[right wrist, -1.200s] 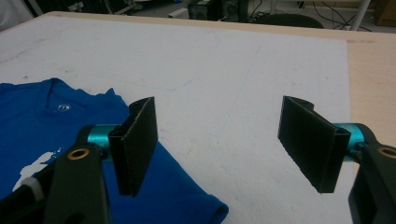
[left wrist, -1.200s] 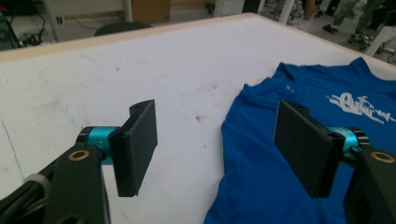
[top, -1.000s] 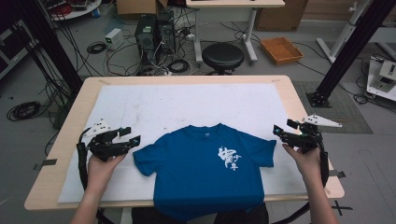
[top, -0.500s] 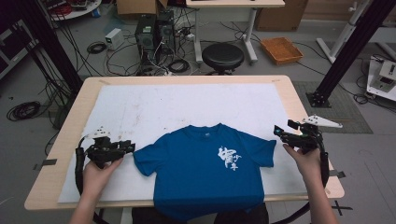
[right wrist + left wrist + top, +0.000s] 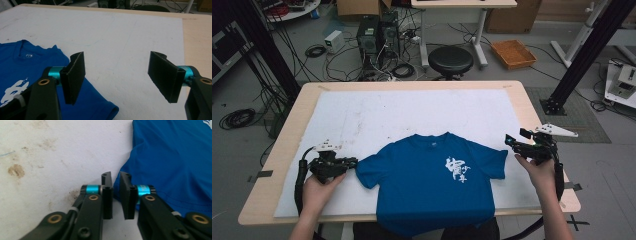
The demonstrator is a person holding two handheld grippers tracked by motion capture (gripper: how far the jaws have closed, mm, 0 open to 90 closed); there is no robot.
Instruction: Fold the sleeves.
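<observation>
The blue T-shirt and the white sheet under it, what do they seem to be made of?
The blue T-shirt looks like soft matte knit fabric, perhaps cotton: it lies limp, with stitched sleeve hems and a white print. The white sheet looks like matte paper or thin board, flat and marked with brownish stains; which of the two is unclear.

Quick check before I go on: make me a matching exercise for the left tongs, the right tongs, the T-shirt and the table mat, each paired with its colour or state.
Things:
1. left tongs
2. right tongs
3. T-shirt
4. table mat

States or colours:
A. white, with brown stains
B. jaws wide apart, nothing between them
C. blue, lying flat with a white print on the chest
D. jaws drawn close together at the edge of a sleeve, having just been closing

Pairs: 1-D, 2-B, 3-C, 4-A
</observation>
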